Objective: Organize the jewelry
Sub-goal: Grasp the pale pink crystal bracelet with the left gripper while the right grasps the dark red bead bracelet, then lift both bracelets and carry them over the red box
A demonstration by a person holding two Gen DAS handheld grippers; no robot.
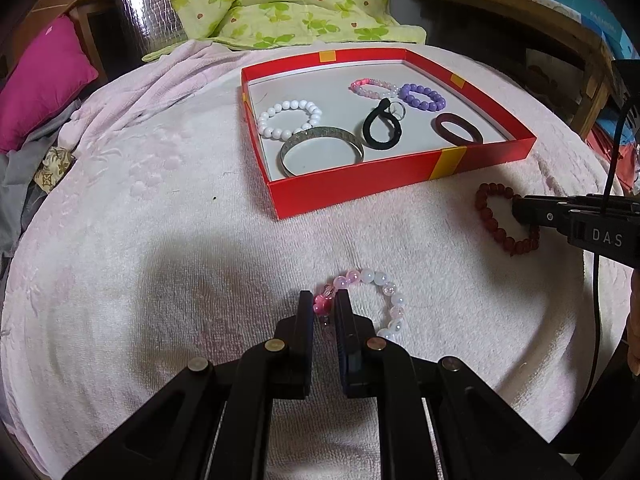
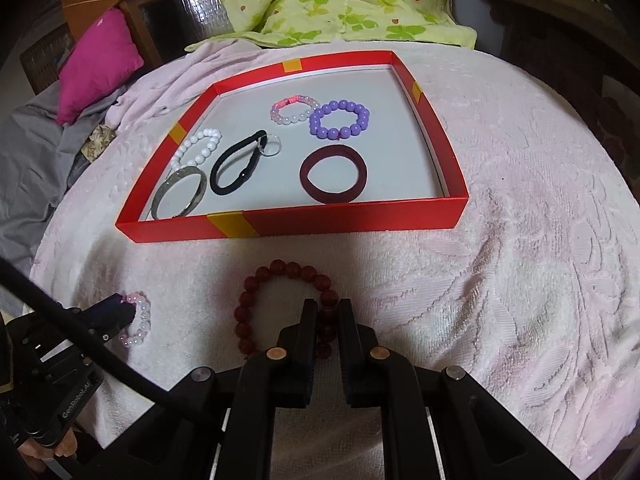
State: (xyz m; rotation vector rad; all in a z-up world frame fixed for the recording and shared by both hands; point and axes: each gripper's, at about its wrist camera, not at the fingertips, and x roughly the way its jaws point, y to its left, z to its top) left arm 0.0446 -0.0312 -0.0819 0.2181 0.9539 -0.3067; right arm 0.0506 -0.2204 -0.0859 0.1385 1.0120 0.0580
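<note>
A red box (image 1: 352, 184) (image 2: 344, 220) on the pink towel holds several bracelets and hair ties. My left gripper (image 1: 323, 304) is shut on the pink-and-white bead bracelet (image 1: 376, 280), which lies on the towel in front of the box; it also shows in the right wrist view (image 2: 140, 316). My right gripper (image 2: 328, 312) is shut on the dark red bead bracelet (image 2: 280, 272), also on the towel; in the left wrist view this bracelet (image 1: 486, 208) lies right of the box with the right gripper (image 1: 520, 210) on it.
In the box lie a white bead bracelet (image 1: 288, 118), a silver bangle (image 1: 322, 152), a black hair tie (image 1: 382, 124), a maroon hair tie (image 1: 458, 128), a purple bead bracelet (image 1: 422, 96) and a pink one (image 1: 372, 88). A green quilt (image 1: 288, 0) and magenta pillow (image 1: 44, 80) lie behind.
</note>
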